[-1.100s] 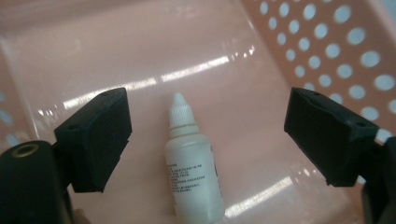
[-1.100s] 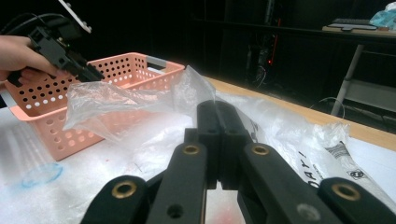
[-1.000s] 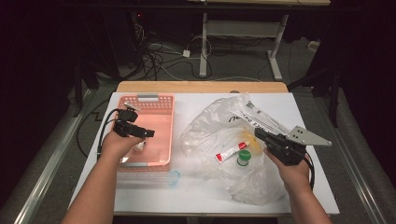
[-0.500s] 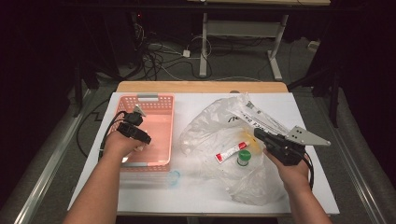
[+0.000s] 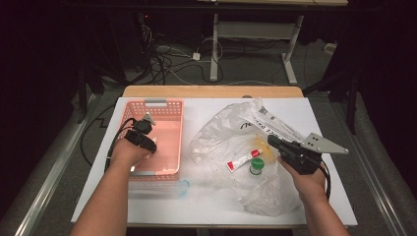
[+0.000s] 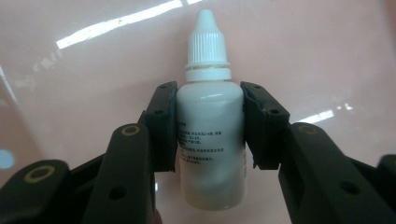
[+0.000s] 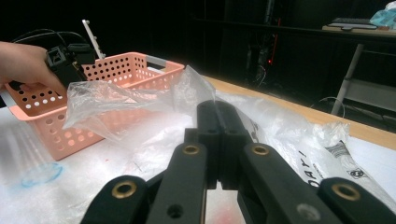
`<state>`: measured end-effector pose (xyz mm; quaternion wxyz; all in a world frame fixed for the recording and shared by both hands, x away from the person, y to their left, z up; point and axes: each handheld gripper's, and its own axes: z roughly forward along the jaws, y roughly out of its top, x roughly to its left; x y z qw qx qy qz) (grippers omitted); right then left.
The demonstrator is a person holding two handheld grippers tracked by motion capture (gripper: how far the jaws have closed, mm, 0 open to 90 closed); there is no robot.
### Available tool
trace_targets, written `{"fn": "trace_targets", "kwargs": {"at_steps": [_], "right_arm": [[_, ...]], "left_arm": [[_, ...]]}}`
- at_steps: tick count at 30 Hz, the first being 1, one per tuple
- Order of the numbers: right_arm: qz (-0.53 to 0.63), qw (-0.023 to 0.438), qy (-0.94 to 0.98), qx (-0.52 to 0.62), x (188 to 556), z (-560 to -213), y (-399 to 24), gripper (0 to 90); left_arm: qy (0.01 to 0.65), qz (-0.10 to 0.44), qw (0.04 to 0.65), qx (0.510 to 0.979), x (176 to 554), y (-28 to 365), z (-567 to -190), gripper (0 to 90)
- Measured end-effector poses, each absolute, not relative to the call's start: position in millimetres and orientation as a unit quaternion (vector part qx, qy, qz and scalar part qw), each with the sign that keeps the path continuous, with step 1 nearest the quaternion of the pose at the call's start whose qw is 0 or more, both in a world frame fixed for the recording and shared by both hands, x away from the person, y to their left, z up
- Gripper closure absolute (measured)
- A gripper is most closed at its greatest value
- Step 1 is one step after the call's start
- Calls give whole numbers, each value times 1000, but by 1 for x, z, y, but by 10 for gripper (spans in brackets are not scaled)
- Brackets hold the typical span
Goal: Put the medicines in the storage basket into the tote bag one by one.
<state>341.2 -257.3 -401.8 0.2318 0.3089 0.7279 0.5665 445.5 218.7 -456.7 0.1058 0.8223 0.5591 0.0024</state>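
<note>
A small white dropper bottle (image 6: 210,140) lies on the floor of the pink basket (image 5: 157,104). My left gripper (image 6: 210,107) reaches down into that basket (image 6: 303,56); its jaws have just been closing and both pads now press the bottle's sides. In the high view the left gripper (image 5: 150,146) sits at the basket's left side. My right gripper (image 5: 271,141) is at the right of the clear plastic bag (image 5: 221,132). Its jaws (image 7: 217,109) are shut, and a fold of the bag (image 7: 116,98) rises straight from their tips.
Inside the bag lie a red-and-white tube (image 5: 242,161) and a green-capped jar (image 5: 256,166). A clear sheet with a blue ring (image 5: 183,187) lies in front of the basket. The white table top (image 5: 196,211) ends close to the person; cables lie on the floor beyond.
The left hand and gripper have dipped a little deeper into the basket's left side. The right hand, its gripper and the bag have stayed put.
</note>
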Motion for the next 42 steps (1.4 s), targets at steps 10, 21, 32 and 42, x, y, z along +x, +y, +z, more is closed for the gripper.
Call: {"fn": "trace_targets", "kwargs": {"at_steps": [10, 21, 32, 42], "right_arm": [[566, 231, 728, 310, 341, -402, -257, 900], [564, 232, 730, 310, 340, -402, -255, 900], [562, 234, 732, 305, 339, -402, -253, 900], [561, 234, 732, 307, 339, -402, -253, 900]], "left_arm": [[539, 24, 198, 819, 434, 215, -436, 582], [515, 55, 296, 802, 409, 213, -419, 582], [485, 98, 378, 782, 369, 213, -408, 582], [461, 126, 423, 770, 337, 211, -409, 582]]}}
